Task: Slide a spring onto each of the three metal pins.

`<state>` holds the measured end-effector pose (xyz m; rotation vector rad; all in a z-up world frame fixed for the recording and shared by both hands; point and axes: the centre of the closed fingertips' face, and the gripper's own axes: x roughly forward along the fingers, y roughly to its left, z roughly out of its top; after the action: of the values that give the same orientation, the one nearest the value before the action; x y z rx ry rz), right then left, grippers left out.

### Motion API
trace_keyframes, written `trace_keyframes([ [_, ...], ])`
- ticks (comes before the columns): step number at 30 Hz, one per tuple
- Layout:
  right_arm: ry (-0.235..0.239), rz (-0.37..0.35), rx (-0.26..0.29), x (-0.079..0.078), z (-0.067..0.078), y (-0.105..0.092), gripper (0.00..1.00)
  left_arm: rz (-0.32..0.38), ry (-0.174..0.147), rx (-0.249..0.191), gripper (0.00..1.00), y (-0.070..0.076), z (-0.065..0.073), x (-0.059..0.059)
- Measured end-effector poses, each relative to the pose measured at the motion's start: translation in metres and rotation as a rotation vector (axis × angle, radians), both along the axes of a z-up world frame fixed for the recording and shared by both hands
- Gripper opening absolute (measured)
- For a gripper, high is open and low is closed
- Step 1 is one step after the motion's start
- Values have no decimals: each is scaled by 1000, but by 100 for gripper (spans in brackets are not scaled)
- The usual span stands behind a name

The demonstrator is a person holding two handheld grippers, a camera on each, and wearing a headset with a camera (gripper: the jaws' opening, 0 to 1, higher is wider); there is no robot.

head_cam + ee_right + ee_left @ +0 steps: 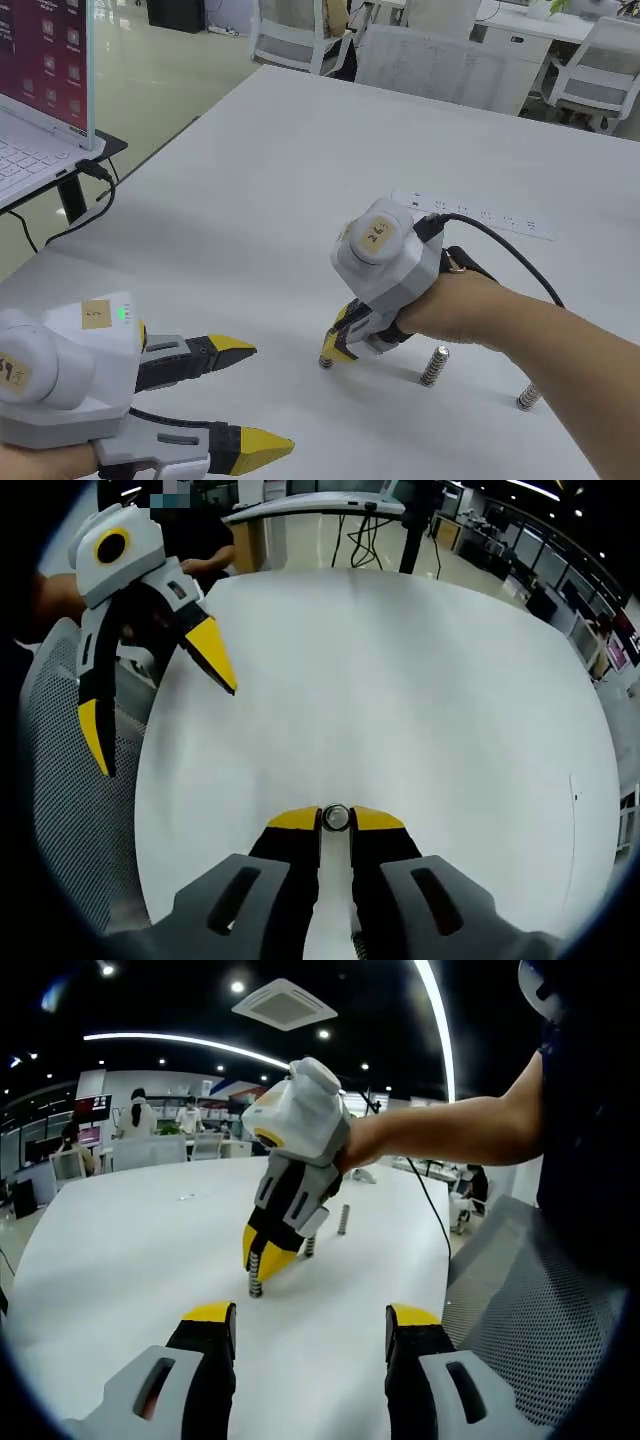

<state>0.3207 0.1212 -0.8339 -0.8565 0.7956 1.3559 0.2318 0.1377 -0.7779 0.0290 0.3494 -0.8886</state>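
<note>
My right gripper points straight down at the white table, shut on a small metal spring that stands upright at its yellow tips. In the right gripper view that spring shows end-on as a ring pinched between the jaws. Two more springs stand upright on the table to the right, one close by and one farther out. My left gripper hovers at the lower left, open and holding nothing, aimed toward the right gripper and the gripped spring.
An open laptop sits on a stand at the far left, with its cable hanging down. A white power strip lies behind the right gripper, and a black cable runs from it. Office chairs stand beyond the table's far edge.
</note>
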Motion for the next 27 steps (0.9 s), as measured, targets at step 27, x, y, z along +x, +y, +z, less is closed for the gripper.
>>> trace_keyframes([
  [27,-18,-65,52,-9,9,-24,18,0,-6,-6,56,-4,4,5],
])
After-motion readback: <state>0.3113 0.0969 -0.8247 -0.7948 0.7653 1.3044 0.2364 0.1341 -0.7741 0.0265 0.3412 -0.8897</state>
